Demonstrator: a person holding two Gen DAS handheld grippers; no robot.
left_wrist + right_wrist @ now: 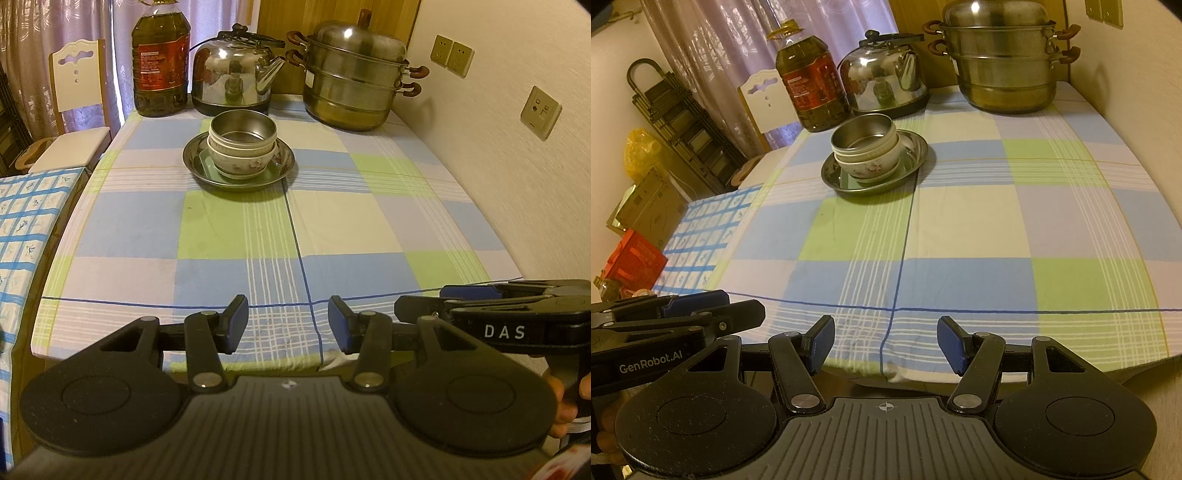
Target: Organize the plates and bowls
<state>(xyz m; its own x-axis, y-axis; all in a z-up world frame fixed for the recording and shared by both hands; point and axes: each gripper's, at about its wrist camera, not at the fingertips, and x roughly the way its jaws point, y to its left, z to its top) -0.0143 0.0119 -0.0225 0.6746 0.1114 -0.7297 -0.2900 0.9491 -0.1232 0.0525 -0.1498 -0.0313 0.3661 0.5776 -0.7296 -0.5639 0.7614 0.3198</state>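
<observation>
Table [369, 229] under checked cloth, stretching ahead of both grippers. Far end, well beyond them: steamer pot [354, 85] at right, kettle [236, 74] in the middle, oil bottle [160, 62] at left. Chair [74, 85] off the table's far-left corner.

Steel plate [240, 162] sits straight ahead of the left gripper [288, 325], ahead and left of the right gripper [886, 343], well apart from both. On the plate: floral bowl [242, 160], with a steel bowl [242, 129] nested on top.

Both grippers released, jaws apart, nothing between them, side by side over the near edge.
</observation>
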